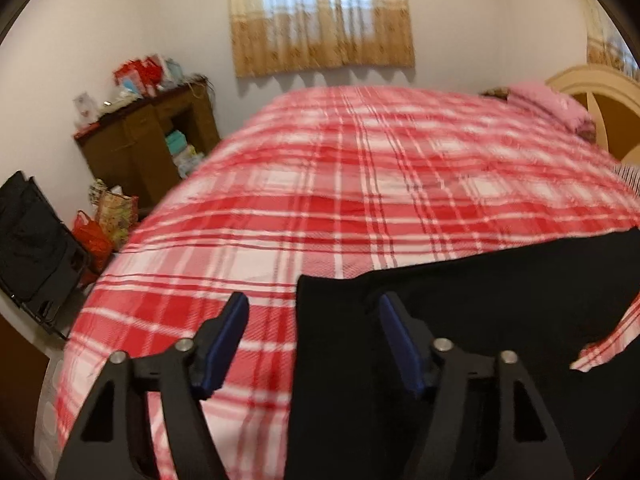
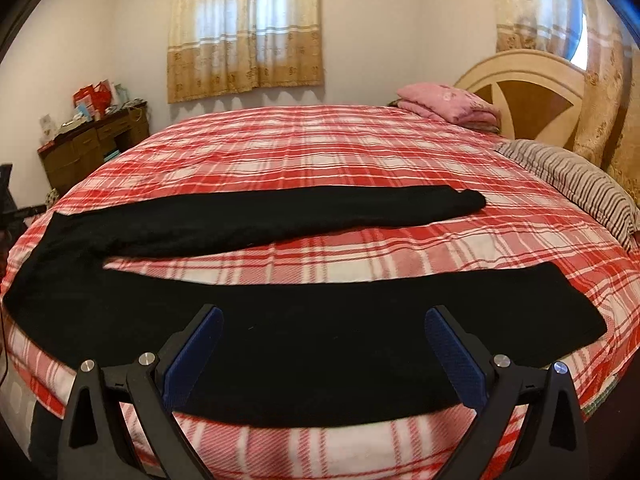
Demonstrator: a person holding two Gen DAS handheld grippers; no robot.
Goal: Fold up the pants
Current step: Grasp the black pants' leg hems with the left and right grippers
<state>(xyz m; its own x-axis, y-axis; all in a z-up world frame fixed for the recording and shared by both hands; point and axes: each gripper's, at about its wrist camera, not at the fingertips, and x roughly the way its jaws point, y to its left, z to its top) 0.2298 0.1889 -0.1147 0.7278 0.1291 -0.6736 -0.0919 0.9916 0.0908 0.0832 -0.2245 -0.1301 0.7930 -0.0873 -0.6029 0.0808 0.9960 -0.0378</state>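
Two legs of the pants (image 2: 304,340) lie spread apart on the bed (image 2: 320,148), unfolded; waist end toward the left. No fold made yet, whole task remains. Left claw (image 1: 312,340) spread wide, empty, over the waist edge. Right claw (image 2: 324,348) spread wide, empty, above the near leg.

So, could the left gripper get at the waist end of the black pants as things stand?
Probably yes. The left gripper is open, and the edge of the black pants lies flat on the plaid bedspread between its fingers, with nothing on top or in front. How far above the cloth it is can't be judged.
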